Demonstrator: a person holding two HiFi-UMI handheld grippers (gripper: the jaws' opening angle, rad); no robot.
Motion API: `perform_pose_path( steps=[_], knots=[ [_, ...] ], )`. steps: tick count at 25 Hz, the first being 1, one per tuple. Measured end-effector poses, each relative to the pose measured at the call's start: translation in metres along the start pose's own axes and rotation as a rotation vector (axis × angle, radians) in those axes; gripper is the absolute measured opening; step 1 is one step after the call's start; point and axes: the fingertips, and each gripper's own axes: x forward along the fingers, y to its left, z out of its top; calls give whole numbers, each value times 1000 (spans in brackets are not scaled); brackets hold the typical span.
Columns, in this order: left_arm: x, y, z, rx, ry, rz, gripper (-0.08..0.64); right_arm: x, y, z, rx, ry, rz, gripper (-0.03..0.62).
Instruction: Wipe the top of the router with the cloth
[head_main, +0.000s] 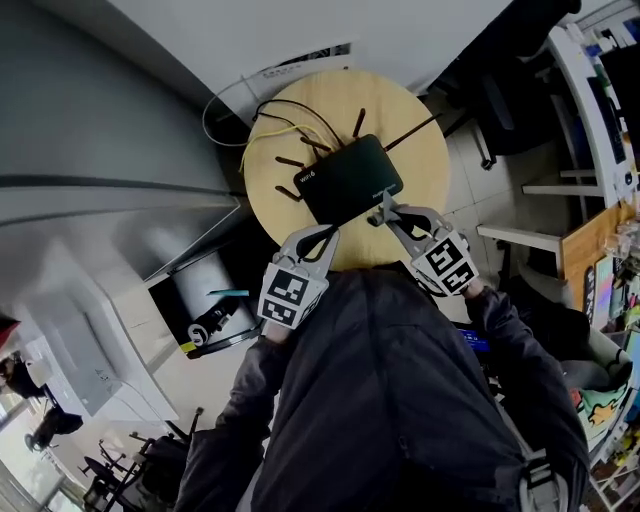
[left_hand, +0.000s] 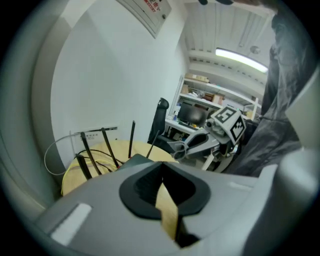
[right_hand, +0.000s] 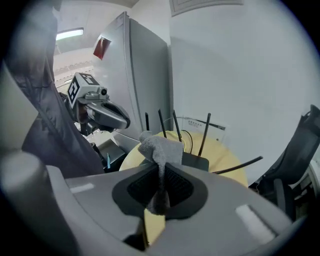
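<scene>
A black router (head_main: 347, 180) with several thin antennas lies on a round wooden table (head_main: 420, 150). My right gripper (head_main: 384, 209) sits at the router's near right corner, shut on a small grey cloth (right_hand: 158, 148) that bunches up above the jaws. The router's edge (right_hand: 196, 162) and the antennas (right_hand: 205, 135) show just beyond the cloth. My left gripper (head_main: 322, 236) hovers at the table's near edge, just short of the router, jaws shut with nothing between them. In the left gripper view, the left gripper (left_hand: 162, 175) points over the table toward the antennas (left_hand: 106, 146).
Yellow and black cables (head_main: 275, 125) trail from the router toward the wall. A grey cabinet (head_main: 90, 200) stands to the left. A black office chair (head_main: 500, 90) is on the right. Shelving (head_main: 600, 110) is at the far right.
</scene>
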Motion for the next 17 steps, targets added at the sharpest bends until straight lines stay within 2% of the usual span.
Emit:
perform_pose_path(
  steps=[5,17],
  knots=[
    [-1,-3,-1,24,-11,-35,0,-8,13,15,-25,-20,-29,28],
    [-16,-5,-21,41,4,-84,0,-30,17,10,13,-23,-126,28]
  ],
)
